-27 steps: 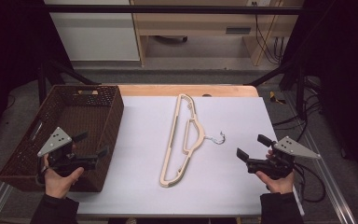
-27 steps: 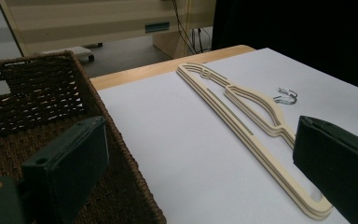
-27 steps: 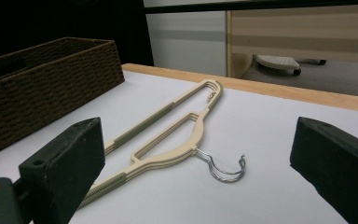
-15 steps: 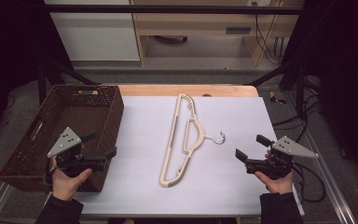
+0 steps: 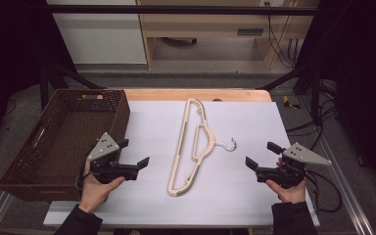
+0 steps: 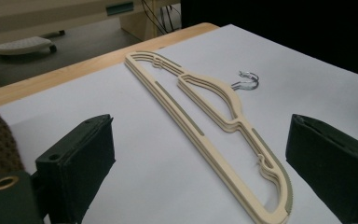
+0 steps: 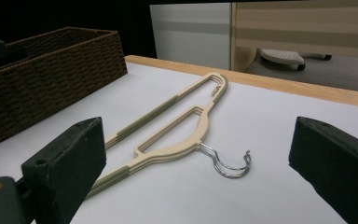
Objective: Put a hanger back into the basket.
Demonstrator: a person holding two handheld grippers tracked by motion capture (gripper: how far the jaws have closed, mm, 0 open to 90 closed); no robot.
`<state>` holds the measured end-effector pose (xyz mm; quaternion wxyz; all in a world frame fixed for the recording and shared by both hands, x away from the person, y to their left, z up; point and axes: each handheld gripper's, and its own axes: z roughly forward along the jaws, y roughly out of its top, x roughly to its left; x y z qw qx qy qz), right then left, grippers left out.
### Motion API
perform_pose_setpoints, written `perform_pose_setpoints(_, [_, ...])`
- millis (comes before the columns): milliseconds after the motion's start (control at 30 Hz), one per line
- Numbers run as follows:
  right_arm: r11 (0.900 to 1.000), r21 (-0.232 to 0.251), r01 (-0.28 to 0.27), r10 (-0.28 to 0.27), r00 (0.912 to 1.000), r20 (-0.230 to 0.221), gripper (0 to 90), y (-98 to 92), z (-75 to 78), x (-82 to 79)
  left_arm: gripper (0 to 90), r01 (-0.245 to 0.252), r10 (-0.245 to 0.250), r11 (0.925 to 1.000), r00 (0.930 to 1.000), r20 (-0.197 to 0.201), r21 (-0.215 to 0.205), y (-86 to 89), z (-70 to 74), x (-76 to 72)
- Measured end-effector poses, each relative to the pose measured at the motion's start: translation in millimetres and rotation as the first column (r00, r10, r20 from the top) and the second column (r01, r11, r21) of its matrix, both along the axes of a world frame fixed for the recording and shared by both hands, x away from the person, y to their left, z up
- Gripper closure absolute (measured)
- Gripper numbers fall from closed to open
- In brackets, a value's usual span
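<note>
The cream plastic hangers with metal hooks (image 5: 192, 144) are left flat on the white table (image 5: 245, 196), flanked by both wide-open, empty tongs, left (image 5: 133, 153) and right (image 5: 261, 154), for access.

- This is looking like a lab or recording workspace: a wooden-edged table (image 5: 196, 94) covered in white sheeting is sitting inside a dark metal frame (image 5: 176, 10).
- Black curtains (image 5: 357, 73) are closing off both sides.
- Loose black cables (image 5: 274, 34) are hanging beside a pale wooden bench (image 5: 210, 24) and a white cabinet (image 5: 103, 34) behind.
</note>
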<state>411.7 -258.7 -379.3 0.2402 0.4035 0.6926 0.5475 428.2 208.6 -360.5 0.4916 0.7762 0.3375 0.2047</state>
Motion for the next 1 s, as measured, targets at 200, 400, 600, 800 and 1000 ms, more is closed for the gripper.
perform_pose_setpoints(200, [1.000,-0.011,-0.006,0.006,0.9999,-0.012,4.3,4.0,-2.6,2.1,8.9,0.030,-0.030,0.9993,0.9991,-0.029,0.022,-24.3,-3.4,6.6])
perform_pose_setpoints(400, [1.000,-0.018,-0.008,0.008,0.9997,-0.023,4.4,6.0,-3.9,2.8,10.8,0.065,-0.062,0.9967,0.9966,-0.055,0.050,-56.7,-8.2,14.6])
perform_pose_setpoints(600, [1.000,-0.017,-0.009,0.009,0.9997,-0.022,4.5,5.4,-3.6,2.5,13.2,0.108,-0.100,0.9908,0.9901,-0.099,0.082,-89.0,-20.1,22.0])
perform_pose_setpoints(800, [1.000,-0.013,-0.009,0.008,0.9998,-0.018,4.7,4.0,-3.0,2.2,18.5,0.138,-0.122,0.9837,0.9827,-0.139,0.115,-115.6,-36.9,29.7])
perform_pose_setpoints(1000, [1.000,-0.013,-0.008,0.008,0.9998,-0.021,4.8,3.8,-3.2,2.5,27.0,0.155,-0.125,0.9766,0.9734,-0.192,0.149,-137.9,-55.0,39.4])
